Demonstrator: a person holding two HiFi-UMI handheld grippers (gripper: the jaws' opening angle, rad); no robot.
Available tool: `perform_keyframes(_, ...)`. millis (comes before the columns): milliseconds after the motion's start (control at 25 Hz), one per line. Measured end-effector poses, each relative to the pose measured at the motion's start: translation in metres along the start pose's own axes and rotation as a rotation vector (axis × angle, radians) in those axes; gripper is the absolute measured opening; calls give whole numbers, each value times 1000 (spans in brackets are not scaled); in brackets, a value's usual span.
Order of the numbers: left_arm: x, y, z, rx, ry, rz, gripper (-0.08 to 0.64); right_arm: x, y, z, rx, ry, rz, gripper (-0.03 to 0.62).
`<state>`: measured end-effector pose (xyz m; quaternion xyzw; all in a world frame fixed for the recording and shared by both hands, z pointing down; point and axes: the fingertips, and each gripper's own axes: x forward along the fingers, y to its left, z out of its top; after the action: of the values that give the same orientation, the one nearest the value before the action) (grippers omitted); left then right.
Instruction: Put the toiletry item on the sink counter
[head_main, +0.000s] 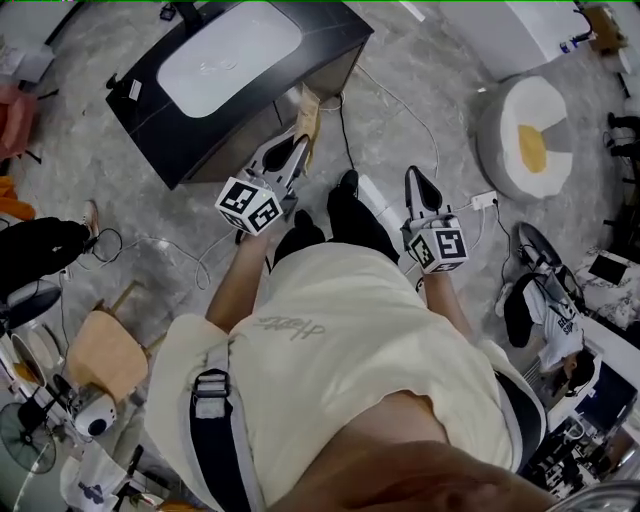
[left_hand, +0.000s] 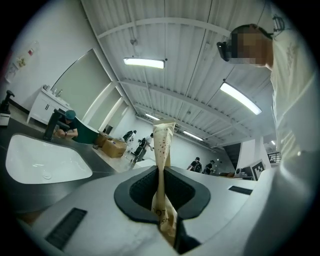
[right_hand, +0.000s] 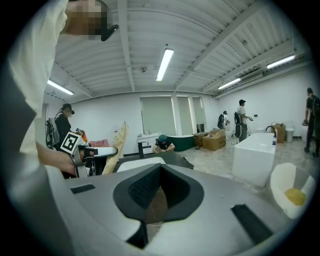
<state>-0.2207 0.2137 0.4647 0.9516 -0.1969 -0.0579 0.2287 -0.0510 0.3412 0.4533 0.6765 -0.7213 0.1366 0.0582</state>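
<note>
Left gripper view shows a slim tan paper toiletry sachet with dark printed specks (left_hand: 162, 150). It is pinched between the fingers of the left gripper (left_hand: 162, 192), clamped near its lower end, while the longer upper part stands free above them. In the head view the sachet (head_main: 308, 118) is seen poking out past that gripper (head_main: 288, 152), just beside the near edge of the black sink counter (head_main: 150, 110) and not resting on it. The fingers of the right gripper (head_main: 421, 186) are drawn together with nothing between them.

The sachet is judged to be very light, thin and soft – likely to bend or crumple if squeezed hard, and liable to flop from its free end. A hold low on the body, as it is taken now, is judged sound. A gentle release flat onto the counter would probably be wanted, since so narrow a pack is unlikely to stand on its own.

The counter's dark top looks smooth and level, with bare space round a white oval basin (head_main: 228, 55) and a black tap (left_hand: 50, 125) behind it. The room is a large hall with a grey marbled floor (head_main: 420, 100) – white cables (head_main: 400, 100) are strewn across it, and other people are seen at a distance.
</note>
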Motion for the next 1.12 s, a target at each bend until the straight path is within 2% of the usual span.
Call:
perform_keyframes(200,41,19,11,12,25,37,28,50,-34,16,30,-29,55,-6)
perform_keyframes(320,75,33,26,50,41,58,28,89,-57,34,23,-68,97,-6)
perform_keyframes(480,130,31,43,93,32,77,28,120,-102,47,35,-84,145,-6)
perform_keyframes(800,215,37,56,147,58,114,28,165,-184,53,79,-82,179,-6)
perform_keyframes(960,243,43,73,142,24,148,28,185,-201,49,91,-47,210,-6)
perform_keyframes(1120,250,66,70,118,45,170,28,210,-200,50,80,-28,241,-6)
